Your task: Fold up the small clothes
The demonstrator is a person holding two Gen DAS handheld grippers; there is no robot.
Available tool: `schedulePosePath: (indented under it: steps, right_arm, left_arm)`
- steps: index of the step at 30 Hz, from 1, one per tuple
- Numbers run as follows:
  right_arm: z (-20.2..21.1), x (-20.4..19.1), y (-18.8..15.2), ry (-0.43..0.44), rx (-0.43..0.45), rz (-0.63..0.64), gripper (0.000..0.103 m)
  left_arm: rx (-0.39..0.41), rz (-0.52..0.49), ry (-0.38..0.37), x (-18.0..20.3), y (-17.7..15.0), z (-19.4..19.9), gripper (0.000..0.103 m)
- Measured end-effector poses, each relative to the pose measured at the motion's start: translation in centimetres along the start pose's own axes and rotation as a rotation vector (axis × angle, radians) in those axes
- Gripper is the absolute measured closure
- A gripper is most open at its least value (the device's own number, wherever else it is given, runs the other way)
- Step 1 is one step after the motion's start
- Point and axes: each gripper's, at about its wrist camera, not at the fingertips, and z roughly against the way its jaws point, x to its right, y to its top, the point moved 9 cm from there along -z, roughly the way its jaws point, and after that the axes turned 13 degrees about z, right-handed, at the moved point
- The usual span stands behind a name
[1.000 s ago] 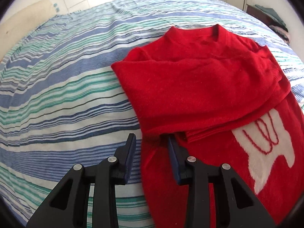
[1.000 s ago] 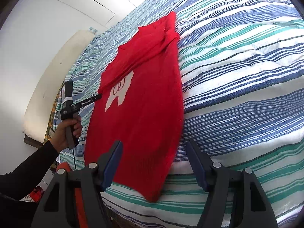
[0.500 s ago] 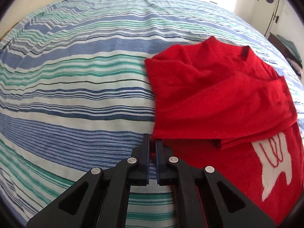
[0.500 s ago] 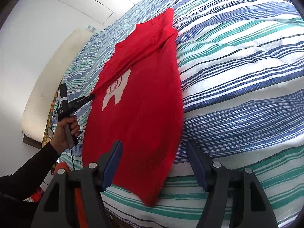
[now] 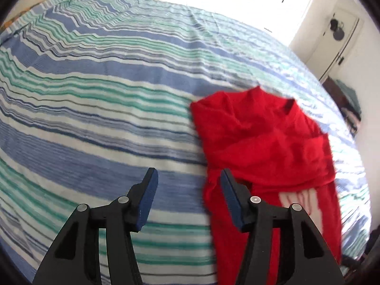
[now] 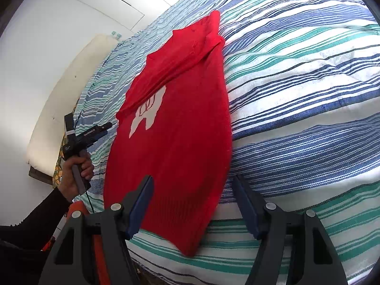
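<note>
Here the left hand-held gripper (image 5: 187, 185) hangs over the striped bed (image 5: 95, 118) with its jaws parted to a middling width; they have just been opening, and nothing lies between them but bare bedcover. Its right-hand pad (image 5: 229, 197) stands just at the left edge of the red sweater (image 5: 268, 142), in front of the cloth as the camera sees it, and whether it brushes the knit cannot be told, since the left wrist view is smeared by motion. The pads press on nothing.

The right hand-held gripper (image 6: 192, 204) is held over the near edge of the bed, jaws standing wide apart. The ribbed hem of the sweater (image 6: 175, 142) shows in the gap between them, but neither pad closes on it; the garment lies loose on the cover, its lowest corner drooping over the bed's near edge.

The sweater is stretched lengthwise from that near edge toward the middle of the bed. Its upper part is folded, a sleeve laid slantwise across the chest so that it hides the top of a white motif (image 6: 147, 116) with red lines. The collar end points away, toward the far side of the bed.

In the right wrist view a hand (image 6: 76, 173) in a dark sleeve grips the handle of the left tool beside the sweater's left edge, clear of the cloth.
</note>
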Motion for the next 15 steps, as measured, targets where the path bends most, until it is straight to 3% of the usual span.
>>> schedulePosePath:
  steps: [3,6,8,9,10,13,15]
  right_arm:
    - [-0.4,0.0,0.0,-0.002,-0.009,0.002,0.035]
    - [-0.5,0.0,-0.1,-0.006,-0.012,0.001,0.035]
    - [-0.6,0.1,-0.1,-0.009,-0.015,0.001,0.035]
    - [-0.7,0.1,-0.2,-0.011,-0.018,0.001,0.035]
    - [-0.8,0.2,-0.2,-0.012,-0.022,0.002,0.035]
    - [-1.0,0.3,-0.3,-0.013,-0.030,-0.002,0.035]
    - [-1.1,0.3,-0.3,-0.013,-0.030,-0.002,0.035]
  left_arm:
    - [-0.121,0.031,-0.100,2.6,2.6,-3.4,0.044]
    - [-0.198,0.011,-0.051,4.1,3.9,-8.1,0.042]
    - [-0.260,0.046,-0.018,3.9,3.7,-10.9,0.050]
    - [-0.292,0.071,-0.029,4.0,3.6,-12.2,0.081]
    - [-0.309,0.073,-0.046,4.2,3.5,-12.7,0.099]
    - [-0.162,-0.066,0.014,5.6,5.4,-11.9,0.099]
    - [-0.154,-0.050,0.058,4.6,5.9,-12.5,0.099]
